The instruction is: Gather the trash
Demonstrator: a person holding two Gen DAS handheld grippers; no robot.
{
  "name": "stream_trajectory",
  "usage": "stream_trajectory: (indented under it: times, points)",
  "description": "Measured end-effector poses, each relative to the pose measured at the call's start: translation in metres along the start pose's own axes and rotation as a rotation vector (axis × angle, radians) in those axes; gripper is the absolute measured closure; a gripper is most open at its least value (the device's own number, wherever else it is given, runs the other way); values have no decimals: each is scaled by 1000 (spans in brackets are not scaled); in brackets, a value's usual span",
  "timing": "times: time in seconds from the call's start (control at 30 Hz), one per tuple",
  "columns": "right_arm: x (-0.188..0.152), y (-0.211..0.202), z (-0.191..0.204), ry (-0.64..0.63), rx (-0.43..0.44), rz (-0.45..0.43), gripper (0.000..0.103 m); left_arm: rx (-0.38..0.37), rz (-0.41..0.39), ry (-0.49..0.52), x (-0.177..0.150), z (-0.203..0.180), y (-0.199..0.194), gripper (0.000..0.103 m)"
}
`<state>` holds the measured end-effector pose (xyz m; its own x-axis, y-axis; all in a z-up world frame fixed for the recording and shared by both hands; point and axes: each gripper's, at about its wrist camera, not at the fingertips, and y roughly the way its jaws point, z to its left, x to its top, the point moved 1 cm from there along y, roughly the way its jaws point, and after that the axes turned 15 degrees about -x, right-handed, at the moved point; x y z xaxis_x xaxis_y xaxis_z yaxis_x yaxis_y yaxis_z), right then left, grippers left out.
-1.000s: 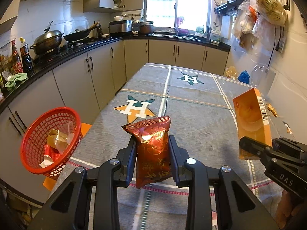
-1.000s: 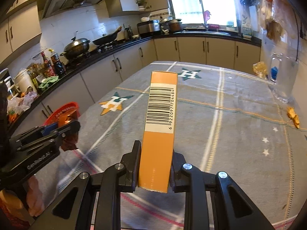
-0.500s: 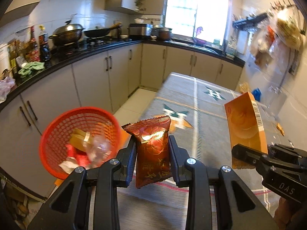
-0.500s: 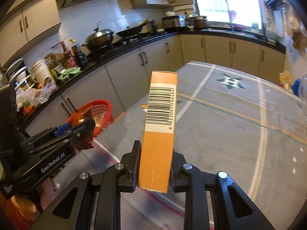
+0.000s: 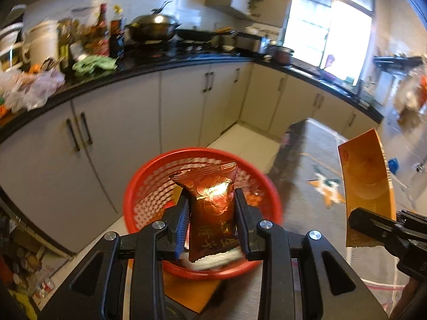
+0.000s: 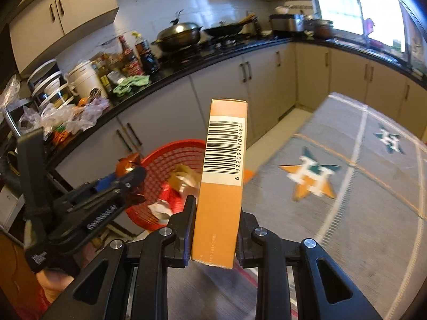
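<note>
Snack bag [image 5: 213,213], dark red and shiny, is squeezed tight in my left gripper [image 5: 212,220]. It stands up straight between the jaws. Right behind it sits the red basket [image 5: 138,186], so the bag is out in front of its open top. Some scraps lie inside the basket. My right gripper [image 6: 215,233] has its jaws pressed on an orange box [image 6: 222,186] with black stripes on its side. The box stands tall, off to the right of the basket, over the gray table cloth [image 6: 373,213]. Kitchen cupboards [image 5: 120,133] are behind.
</note>
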<state>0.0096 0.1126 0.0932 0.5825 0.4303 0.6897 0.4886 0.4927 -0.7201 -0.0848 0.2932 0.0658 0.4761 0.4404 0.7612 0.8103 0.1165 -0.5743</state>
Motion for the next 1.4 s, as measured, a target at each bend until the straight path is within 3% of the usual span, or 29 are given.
stream_trajectory:
  times: [0.37, 0.43, 0.53, 0.6, 0.7, 0.8, 0.97, 1.07, 1.17, 1.27, 1.4]
  points:
    - [23, 86, 40, -3, 67, 135, 74, 20, 45, -34, -6, 41, 32, 72]
    - [24, 94, 43, -2, 76, 149, 72, 14, 47, -39, -7, 44, 34, 64]
    - [23, 98, 42, 2, 88, 156, 61, 13, 31, -35, -7, 48, 32, 56]
    - [22, 96, 37, 18, 82, 147, 61, 16, 27, -22, -7, 47, 31, 52]
    - [19, 80, 28, 32, 96, 117, 61, 8, 16, -1, -7, 40, 25, 48]
    - [10, 53, 17, 41, 68, 63, 60, 31, -16, 38, -10, 25, 14, 36]
    - [-7, 2, -5, 67, -11, -36, 47, 71, -100, 135, -20, -13, -22, 22]
    - [-28, -30, -20, 70, -104, -109, 38, 74, -155, 182, -29, -37, -49, 9]
    - [-50, -48, -33, 75, -168, -132, 33, 81, -182, 216, -37, -59, -69, 7]
    - [-70, -64, -49, 95, -214, -119, 33, 87, -133, 236, -42, -79, -77, 7]
    - [-89, -94, -63, 112, -283, -210, 24, 133, -122, 269, -51, -98, -93, 6]
